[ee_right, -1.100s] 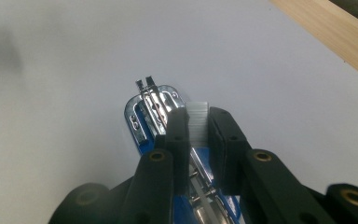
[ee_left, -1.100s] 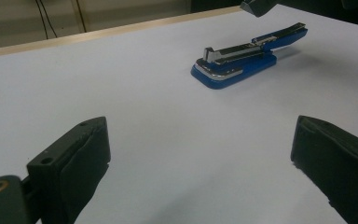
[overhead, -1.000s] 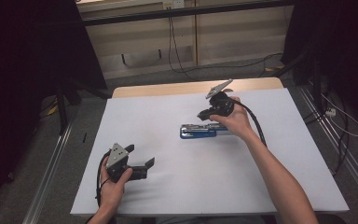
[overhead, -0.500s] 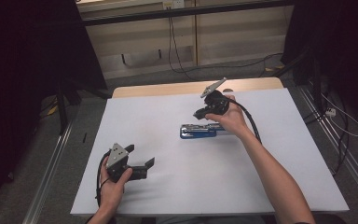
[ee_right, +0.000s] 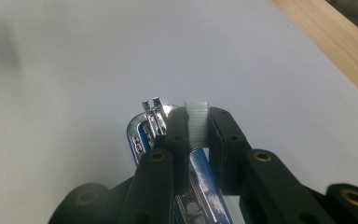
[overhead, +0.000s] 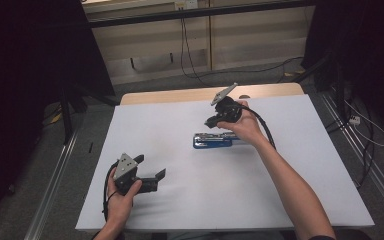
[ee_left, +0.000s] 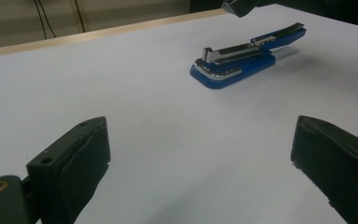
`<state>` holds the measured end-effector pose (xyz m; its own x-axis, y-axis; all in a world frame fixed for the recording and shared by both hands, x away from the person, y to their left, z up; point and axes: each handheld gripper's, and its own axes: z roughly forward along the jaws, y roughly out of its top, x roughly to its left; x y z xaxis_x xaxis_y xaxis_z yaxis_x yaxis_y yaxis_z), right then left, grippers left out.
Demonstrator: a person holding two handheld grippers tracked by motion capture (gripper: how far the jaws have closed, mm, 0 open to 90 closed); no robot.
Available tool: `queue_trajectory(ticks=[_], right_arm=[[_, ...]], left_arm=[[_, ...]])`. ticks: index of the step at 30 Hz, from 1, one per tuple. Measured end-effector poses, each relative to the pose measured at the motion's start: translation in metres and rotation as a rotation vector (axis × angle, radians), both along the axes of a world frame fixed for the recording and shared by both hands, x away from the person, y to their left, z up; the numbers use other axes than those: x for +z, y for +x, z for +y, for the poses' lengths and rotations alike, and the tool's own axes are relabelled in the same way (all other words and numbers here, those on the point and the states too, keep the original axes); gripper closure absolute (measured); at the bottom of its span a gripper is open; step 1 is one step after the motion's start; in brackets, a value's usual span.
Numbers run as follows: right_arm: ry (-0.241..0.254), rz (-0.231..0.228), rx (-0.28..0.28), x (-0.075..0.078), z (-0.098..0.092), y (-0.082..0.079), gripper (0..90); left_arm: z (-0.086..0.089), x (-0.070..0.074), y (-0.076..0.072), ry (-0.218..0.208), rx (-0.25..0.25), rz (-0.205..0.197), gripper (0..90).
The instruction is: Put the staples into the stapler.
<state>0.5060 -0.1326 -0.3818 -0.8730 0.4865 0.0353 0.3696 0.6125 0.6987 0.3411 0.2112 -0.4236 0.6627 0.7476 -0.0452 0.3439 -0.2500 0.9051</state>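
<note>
Two hand-held grippers over a white table top (overhead: 290, 165). Right gripper (ee_right: 196, 122) held above the table by the person's right hand (overhead: 245, 125); its jaws are drawn in close, pinching a small pale strip of staples (ee_right: 196, 119) between the pads, the strip's ridged top edge poking out past the fingertips. Directly below and just beyond those fingertips lies a blue stapler (ee_right: 144, 130), chrome magazine showing, its top arm raised open; whether the strip touches the stapler I cannot tell. In the high view the right gripper (overhead: 214, 121) hovers just above the stapler (overhead: 212, 141), which lies flat near the middle of the table. Left gripper (ee_left: 200, 154), in the person's left hand (overhead: 120, 197), sits low near the table's near-left part, jaws spread wide with nothing between them, bare white surface between the two pads. The stapler (ee_left: 244, 53) lies well ahead of the left fingertips, slightly toward the right-hand pad (ee_left: 335, 163), clear of both. A wooden edge strip (ee_left: 98, 32) runs along the far side of the table.
</note>
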Motion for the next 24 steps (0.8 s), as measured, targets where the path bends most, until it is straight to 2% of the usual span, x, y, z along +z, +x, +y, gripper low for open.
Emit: queue_trajectory(ticks=[3, 12, 18, 24], right_arm=[[0.013, 0.008, 0.003, -0.001, 0.002, 0.0, 79.5], [0.035, -0.011, 0.008, -0.002, 0.005, 0.001, 79.5], [0.044, 0.009, 0.074, -0.005, 0.009, -0.001, 79.5], [0.007, -0.001, 0.133, -0.009, 0.015, -0.001, 79.5]], left_arm=[[0.0, 0.0, 0.0, 0.001, 0.001, 0.002, 4.7], [0.0, 0.0, 0.0, 0.0, 0.0, 0.0, 4.7], [0.0, 0.0, 0.0, 0.0, 0.001, -0.001, 4.7], [0.0, 0.0, 0.0, -0.001, -0.001, 0.0, 4.7]])
